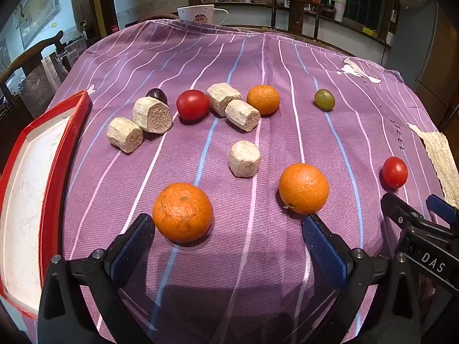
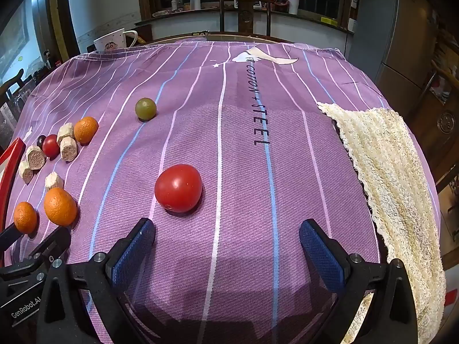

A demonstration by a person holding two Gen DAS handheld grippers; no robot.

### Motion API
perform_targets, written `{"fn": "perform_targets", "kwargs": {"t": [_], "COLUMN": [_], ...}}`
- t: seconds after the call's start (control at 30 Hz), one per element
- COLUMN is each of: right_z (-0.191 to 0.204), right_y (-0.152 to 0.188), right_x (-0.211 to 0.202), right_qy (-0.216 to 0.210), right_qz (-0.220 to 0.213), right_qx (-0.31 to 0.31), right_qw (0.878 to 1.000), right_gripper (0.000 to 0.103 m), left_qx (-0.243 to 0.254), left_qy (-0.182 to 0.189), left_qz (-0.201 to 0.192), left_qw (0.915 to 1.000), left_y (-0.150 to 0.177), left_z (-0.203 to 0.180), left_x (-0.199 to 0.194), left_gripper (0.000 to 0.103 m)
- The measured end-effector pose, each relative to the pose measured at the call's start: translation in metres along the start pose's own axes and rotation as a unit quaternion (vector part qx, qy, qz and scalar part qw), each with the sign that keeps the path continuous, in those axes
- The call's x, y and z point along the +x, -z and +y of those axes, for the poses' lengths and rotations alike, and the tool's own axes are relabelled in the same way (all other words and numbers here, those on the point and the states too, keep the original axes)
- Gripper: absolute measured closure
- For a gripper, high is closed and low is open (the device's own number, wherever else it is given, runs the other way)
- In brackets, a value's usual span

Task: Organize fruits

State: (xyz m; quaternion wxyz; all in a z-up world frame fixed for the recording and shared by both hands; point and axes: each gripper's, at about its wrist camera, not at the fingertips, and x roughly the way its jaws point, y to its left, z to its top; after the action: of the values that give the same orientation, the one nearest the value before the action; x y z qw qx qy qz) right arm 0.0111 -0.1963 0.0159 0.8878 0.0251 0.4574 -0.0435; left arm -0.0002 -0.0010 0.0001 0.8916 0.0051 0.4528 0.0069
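Observation:
On the purple striped cloth (image 1: 258, 258) lie three oranges: one (image 1: 182, 212) just ahead of my left gripper's left finger, one (image 1: 303, 188) by its right finger, a small one (image 1: 263, 99) farther back. A red tomato (image 1: 192, 104), a dark grape (image 1: 156, 95), a green grape (image 1: 324, 99) and several pale sugarcane chunks (image 1: 244, 158) lie around. My left gripper (image 1: 228, 226) is open and empty. My right gripper (image 2: 227, 233) is open and empty, just behind another red tomato (image 2: 178, 187). The right gripper's body shows at the lower right of the left wrist view.
A red-rimmed white tray (image 1: 51, 172) lies at the left edge of the table. A cream woven mat (image 2: 396, 189) hangs over the right edge. A white cartoon mug (image 1: 196, 14) stands at the far edge. Wooden chairs stand beyond the table.

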Motion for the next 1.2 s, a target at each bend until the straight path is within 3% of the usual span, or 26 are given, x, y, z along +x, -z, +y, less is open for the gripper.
{"fn": "perform_targets", "kwargs": {"t": [0.43,0.67,0.73,0.83,0.9,1.07,1.2], "right_z": [0.005,-0.005,-0.007,-0.007,-0.005,0.012,0.019], "right_y": [0.002,0.009,0.013,0.021,0.027,0.032,0.032], "right_x": [-0.001,-0.017,-0.03,-0.051,-0.062,-0.086,-0.104], "right_qy": [-0.004,-0.01,-0.014,-0.026,-0.043,-0.05,-0.05], "right_qz": [0.021,0.021,0.008,-0.011,-0.016,-0.038,-0.062], "right_qx": [-0.007,0.011,0.025,0.047,0.057,0.041,0.035], "right_qw": [1.0,1.0,1.0,0.998,0.997,0.997,0.996], "right_gripper": [0.0,0.0,0.0,0.0,0.0,0.0,0.0], "left_qx": [0.012,-0.003,-0.008,-0.03,-0.052,-0.089,-0.093], "left_qy": [0.021,0.025,0.062,0.172,0.195,0.183,0.123], "left_qz": [0.006,-0.115,-0.101,-0.041,-0.011,0.007,-0.021], "left_qw": [0.9997,0.9931,0.9929,0.9839,0.9794,0.979,0.9878], "left_y": [0.012,0.032,0.028,0.025,0.028,0.034,0.036], "left_z": [-0.001,0.022,0.03,0.044,0.055,0.087,0.11], "left_x": [-0.011,-0.071,-0.074,-0.064,-0.057,-0.05,-0.06], "left_gripper": [0.001,0.001,0.002,0.002,0.002,0.006,0.006]}}
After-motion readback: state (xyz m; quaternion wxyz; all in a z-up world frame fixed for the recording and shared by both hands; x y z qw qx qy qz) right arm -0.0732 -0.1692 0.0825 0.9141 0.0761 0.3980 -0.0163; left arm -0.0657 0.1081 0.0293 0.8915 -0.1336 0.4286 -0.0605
